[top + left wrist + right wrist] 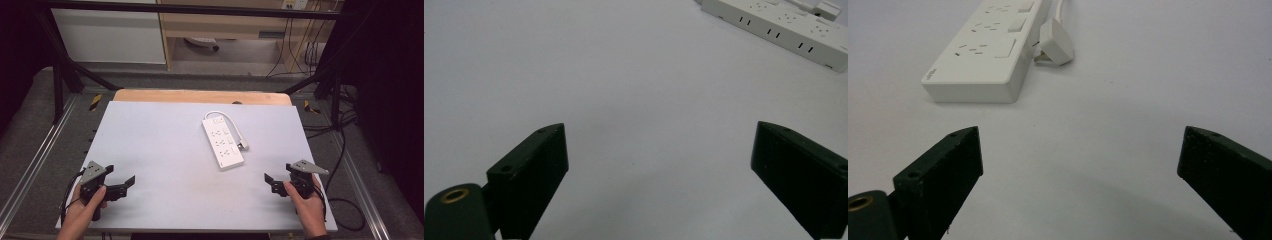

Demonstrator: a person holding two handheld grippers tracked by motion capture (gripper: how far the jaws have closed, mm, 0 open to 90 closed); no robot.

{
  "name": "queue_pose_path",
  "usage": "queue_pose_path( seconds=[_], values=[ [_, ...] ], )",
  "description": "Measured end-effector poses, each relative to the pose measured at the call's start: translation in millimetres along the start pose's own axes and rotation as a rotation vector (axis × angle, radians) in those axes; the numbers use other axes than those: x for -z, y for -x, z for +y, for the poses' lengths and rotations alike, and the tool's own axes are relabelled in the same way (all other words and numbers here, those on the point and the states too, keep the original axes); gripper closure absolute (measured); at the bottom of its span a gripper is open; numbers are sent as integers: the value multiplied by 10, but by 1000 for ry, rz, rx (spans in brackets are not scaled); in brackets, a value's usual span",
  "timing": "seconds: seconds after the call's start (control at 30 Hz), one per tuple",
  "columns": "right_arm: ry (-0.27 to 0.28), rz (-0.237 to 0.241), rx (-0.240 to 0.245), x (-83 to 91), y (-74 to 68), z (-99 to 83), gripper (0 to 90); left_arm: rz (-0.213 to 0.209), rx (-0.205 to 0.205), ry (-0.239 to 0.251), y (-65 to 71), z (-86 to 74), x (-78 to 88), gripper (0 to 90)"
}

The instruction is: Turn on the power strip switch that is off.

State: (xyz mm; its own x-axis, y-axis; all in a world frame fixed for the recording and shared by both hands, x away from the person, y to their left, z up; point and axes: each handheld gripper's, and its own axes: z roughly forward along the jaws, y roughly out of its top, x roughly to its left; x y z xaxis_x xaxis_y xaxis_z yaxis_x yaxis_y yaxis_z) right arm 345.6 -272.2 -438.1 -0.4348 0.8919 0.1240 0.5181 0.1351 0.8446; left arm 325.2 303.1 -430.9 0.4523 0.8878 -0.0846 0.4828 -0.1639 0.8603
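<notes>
One white power strip (pixel 223 142) on pale grey table (pixel 150 150); dark surroundings.

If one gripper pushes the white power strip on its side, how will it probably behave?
The power strip is a rigid, flat plastic bar lying on the smooth table, so it would probably slide rather than tip or roll. A push near one end would likely turn it. Its cable looks floppy, so the plug would probably trail behind.
</notes>
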Motion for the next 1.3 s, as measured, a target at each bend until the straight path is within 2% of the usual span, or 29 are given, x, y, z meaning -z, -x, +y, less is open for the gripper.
queue_pose_path(
  seconds=[0.17, 0.27, 0.4, 0.63, 0.73, 1.07, 1.3],
  values=[
    [2, 18, -11, -9, -11, 13, 49, 1, -5, -7, -1, -8, -2, 85],
    [7, 7, 8, 8, -18, 42, 63, 0, -9, -14, -5, -8, -7, 85],
    [21, 11, 8, 56, -28, 93, 62, 2, -4, -17, -5, -10, -6, 84],
    [28, 14, 35, 129, -32, 251, 42, -4, 1, -16, -2, -12, -10, 79],
    [27, 22, 26, 132, -14, 285, 38, -4, 6, -18, 0, -11, -10, 78],
    [40, 34, 50, 99, -3, 484, 40, -5, 13, -24, 3, -12, -17, 76],
    [56, 44, 38, 51, 6, 625, 42, -3, 16, -27, 1, -14, -19, 76]
  ],
)
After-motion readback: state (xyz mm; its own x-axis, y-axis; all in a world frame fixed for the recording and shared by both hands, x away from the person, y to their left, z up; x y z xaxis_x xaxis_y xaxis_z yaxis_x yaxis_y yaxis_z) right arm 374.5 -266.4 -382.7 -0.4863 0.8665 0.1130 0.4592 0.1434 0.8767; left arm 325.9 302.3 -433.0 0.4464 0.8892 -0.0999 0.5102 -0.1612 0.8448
